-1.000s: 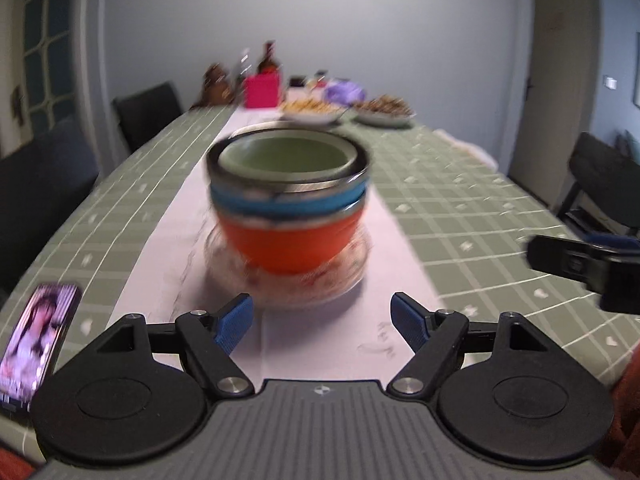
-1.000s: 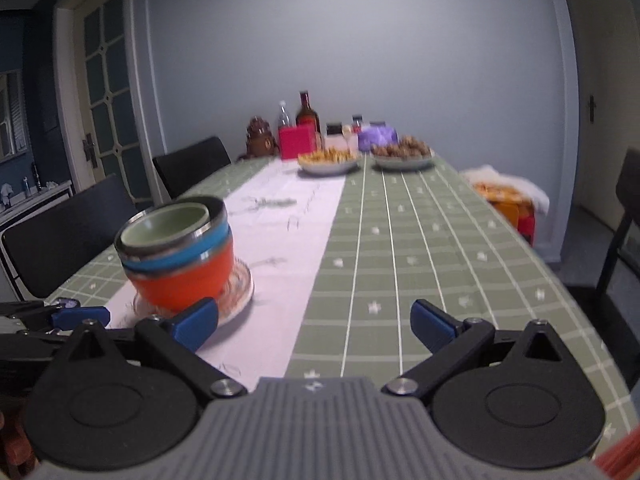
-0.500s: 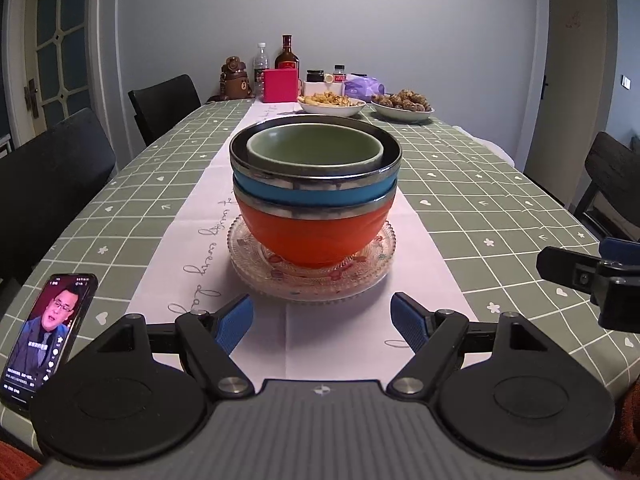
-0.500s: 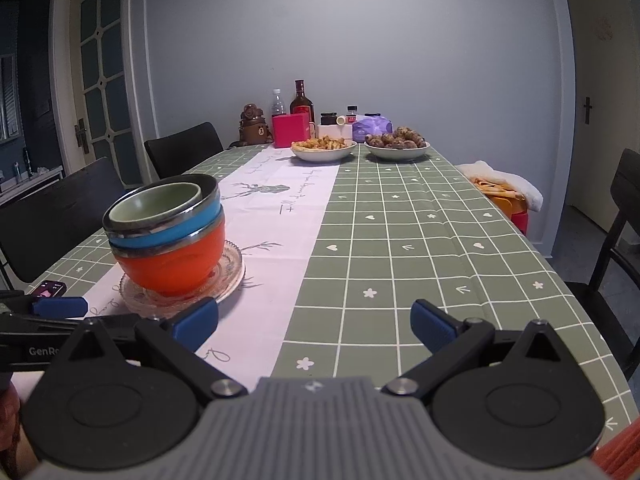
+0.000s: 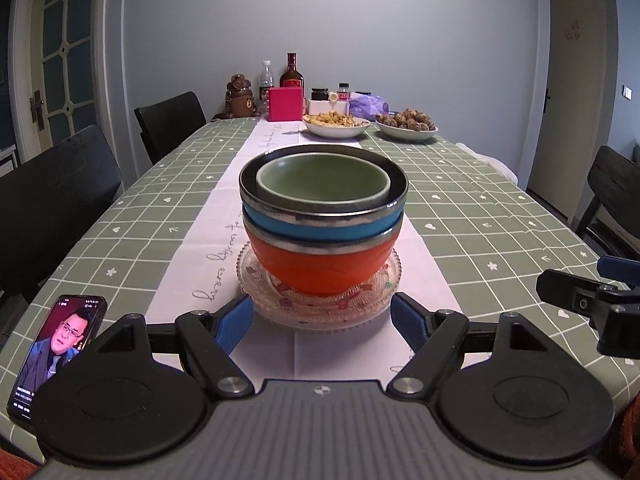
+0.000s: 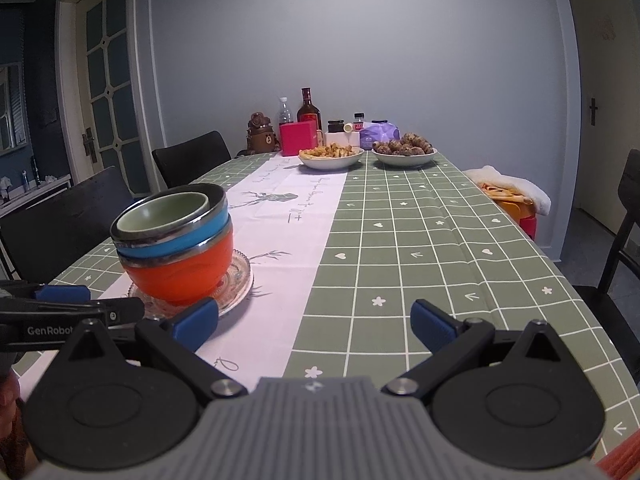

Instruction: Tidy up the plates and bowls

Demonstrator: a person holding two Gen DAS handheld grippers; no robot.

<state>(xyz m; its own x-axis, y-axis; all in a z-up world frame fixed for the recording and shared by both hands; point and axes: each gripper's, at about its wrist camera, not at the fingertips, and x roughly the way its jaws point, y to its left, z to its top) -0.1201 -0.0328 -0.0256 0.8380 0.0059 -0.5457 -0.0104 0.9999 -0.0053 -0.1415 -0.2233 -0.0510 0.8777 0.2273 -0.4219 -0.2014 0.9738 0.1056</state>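
Note:
A green bowl sits nested in a blue bowl, which sits in an orange bowl. The stack stands on a clear glass plate on the white runner. My left gripper is open, with its blue fingertips on either side of the plate's near rim and not pressing on it. My right gripper is also open and holds nothing. It hovers over the green cloth to the right of the stack. In the right wrist view the left gripper shows at the left edge.
A lit phone lies at the near left of the green checked table. At the far end stand two white bowls of food, a pink box and bottles. Black chairs line the left side, and another stands on the right.
The left wrist view was blurred a second ago and is now steady. The left gripper has edged forward, so its fingertips now flank the plate's near rim. The right gripper has barely moved.

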